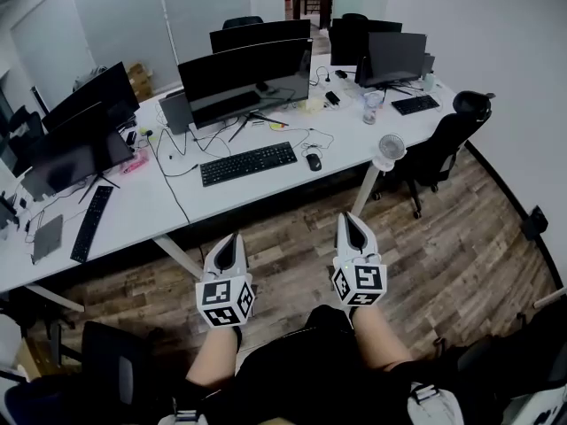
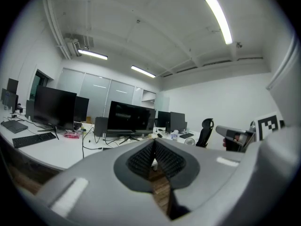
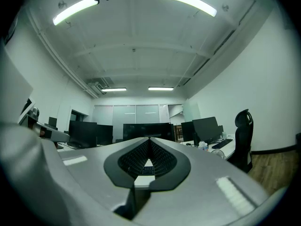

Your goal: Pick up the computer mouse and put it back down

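Observation:
The black computer mouse (image 1: 314, 161) lies on the white desk (image 1: 221, 197), just right of a black keyboard (image 1: 248, 163). Both grippers hang over the wood floor in front of the desk, well short of the mouse. My left gripper (image 1: 235, 236) is shut with nothing in it; its tips meet in the left gripper view (image 2: 154, 142). My right gripper (image 1: 351, 218) is also shut and empty, pointing roughly level toward the desk (image 3: 149, 140). The mouse sits ahead of the right gripper and a little to its left. Neither gripper view shows the mouse clearly.
Several dark monitors (image 1: 244, 73) stand along the desks, with cables between them. A small white fan (image 1: 391, 147) is clipped at the desk's right end, and a black office chair (image 1: 443, 135) stands beside it. A second keyboard (image 1: 91, 222) lies at the left.

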Action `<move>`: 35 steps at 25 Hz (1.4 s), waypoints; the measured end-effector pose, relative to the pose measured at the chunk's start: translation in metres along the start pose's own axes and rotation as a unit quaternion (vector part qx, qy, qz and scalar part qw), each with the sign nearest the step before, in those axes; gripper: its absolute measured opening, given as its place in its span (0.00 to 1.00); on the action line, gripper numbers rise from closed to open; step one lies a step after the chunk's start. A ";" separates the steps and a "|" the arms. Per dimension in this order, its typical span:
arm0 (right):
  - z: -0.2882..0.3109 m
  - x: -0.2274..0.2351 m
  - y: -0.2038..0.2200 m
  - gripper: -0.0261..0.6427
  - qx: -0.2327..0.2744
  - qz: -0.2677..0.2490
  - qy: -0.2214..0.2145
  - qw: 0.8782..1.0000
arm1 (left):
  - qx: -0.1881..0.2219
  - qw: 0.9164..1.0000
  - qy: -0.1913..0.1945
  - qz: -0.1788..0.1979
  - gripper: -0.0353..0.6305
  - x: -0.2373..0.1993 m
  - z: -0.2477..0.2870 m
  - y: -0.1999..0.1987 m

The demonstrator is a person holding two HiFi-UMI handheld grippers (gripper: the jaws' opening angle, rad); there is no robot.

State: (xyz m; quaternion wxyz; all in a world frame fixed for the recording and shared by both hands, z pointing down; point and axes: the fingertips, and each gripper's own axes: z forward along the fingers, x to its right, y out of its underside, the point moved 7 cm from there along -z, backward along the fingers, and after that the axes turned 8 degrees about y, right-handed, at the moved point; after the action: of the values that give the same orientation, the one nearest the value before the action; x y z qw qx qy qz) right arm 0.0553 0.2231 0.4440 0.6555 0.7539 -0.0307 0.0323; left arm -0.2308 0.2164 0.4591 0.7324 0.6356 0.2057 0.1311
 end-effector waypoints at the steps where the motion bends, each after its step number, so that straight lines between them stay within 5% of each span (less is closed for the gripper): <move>1: 0.003 0.002 0.002 0.04 0.001 0.000 0.003 1.000 | -0.001 1.000 0.002 0.000 0.14 -0.001 0.004 0.001; 8: 0.065 0.023 0.019 0.04 0.005 0.001 0.000 1.000 | 0.001 1.000 0.003 0.010 0.14 -0.008 0.069 0.002; 26: 0.331 0.107 0.052 0.04 -0.040 0.010 -0.053 0.998 | -0.014 0.999 -0.051 -0.004 0.14 -0.033 0.316 -0.046; 35: 0.408 0.110 0.096 0.04 -0.089 0.002 -0.072 0.993 | -0.031 0.995 -0.086 -0.028 0.14 -0.057 0.365 -0.043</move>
State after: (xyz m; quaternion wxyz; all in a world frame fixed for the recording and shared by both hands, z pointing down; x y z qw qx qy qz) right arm 0.1598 -0.1949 0.4918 0.7161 0.6927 -0.0824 -0.0239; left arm -0.1132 -0.1367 0.4638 0.7702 0.6155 0.1551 0.0620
